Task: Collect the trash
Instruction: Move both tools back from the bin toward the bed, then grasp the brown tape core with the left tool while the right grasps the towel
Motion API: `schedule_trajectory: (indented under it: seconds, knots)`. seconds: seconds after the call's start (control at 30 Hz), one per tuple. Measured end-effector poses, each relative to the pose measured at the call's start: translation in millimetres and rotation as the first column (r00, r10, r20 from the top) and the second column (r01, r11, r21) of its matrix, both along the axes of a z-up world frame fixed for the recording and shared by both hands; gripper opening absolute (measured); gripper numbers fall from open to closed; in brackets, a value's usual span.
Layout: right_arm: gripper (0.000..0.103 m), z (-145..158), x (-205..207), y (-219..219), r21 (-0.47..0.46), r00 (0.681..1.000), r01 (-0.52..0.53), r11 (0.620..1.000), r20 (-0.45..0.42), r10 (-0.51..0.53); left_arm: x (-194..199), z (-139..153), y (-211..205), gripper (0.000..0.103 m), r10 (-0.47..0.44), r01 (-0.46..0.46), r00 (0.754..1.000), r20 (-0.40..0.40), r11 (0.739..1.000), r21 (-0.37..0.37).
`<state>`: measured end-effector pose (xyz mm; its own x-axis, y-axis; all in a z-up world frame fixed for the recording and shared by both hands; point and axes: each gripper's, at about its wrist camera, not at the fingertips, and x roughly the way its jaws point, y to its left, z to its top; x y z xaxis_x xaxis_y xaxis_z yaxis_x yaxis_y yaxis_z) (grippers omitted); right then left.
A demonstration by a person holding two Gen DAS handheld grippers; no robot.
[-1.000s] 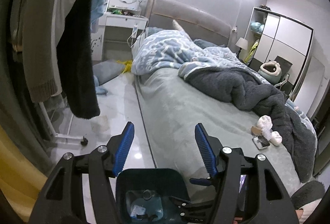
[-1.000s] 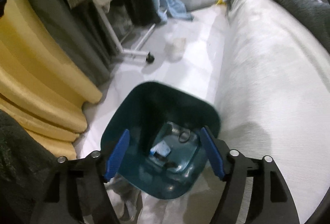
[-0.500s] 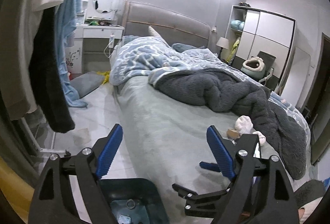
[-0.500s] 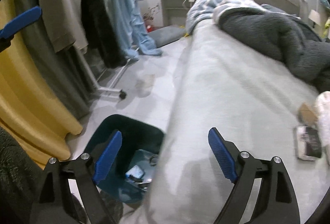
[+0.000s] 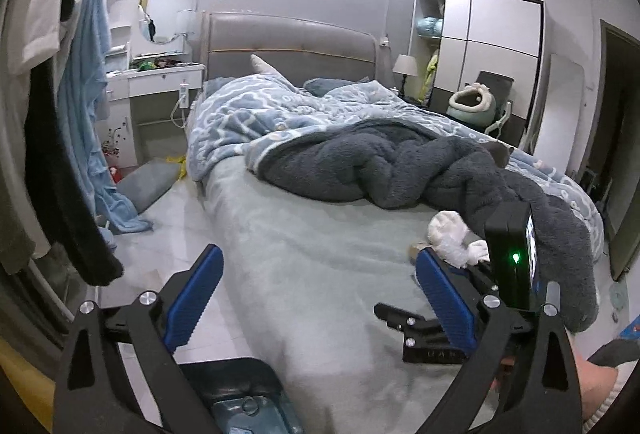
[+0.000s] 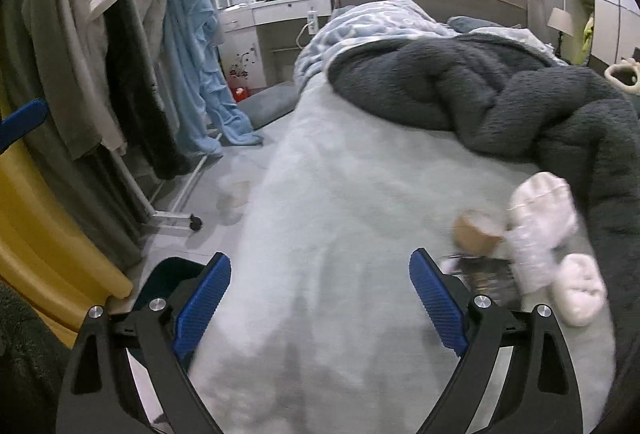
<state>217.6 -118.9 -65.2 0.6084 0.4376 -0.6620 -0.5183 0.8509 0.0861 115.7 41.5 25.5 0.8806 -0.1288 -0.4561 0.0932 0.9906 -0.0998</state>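
Both hand-held grippers, left (image 5: 316, 298) and right (image 6: 320, 298), stayed spread and empty as I swung up from the bin (image 5: 240, 390) beside the bed (image 6: 340, 214); trash (image 6: 478, 230) lay on it, near the dark blanket (image 6: 500, 106), so pickup came next.

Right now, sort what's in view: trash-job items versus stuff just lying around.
Job:
- teal bin
- brown paper cup
- dark wrapper
- right gripper, open

Lying about:
- white socks
- grey blanket
- hanging clothes
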Motion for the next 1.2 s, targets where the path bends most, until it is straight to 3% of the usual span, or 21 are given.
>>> schedule_trajectory:
  seconds: [0.5, 1.2]
  knots:
    - [0.094, 0.7, 21.2, -80.5, -0.047, 1.0, 0.012, 0.999, 0.013, -0.012, 51.4, -23.0, -50.5, 0.098, -0.087, 0.089, 0.994, -0.058, 0.996, 0.026]
    - [0.094, -18.1, 60.2, -148.4, -0.08, 0.999, 0.043, 0.996, 0.0, -0.043, 128.0, -67.8, -100.3, 0.098, -0.255, 0.257, 0.952, -0.167, 0.966, -0.012]
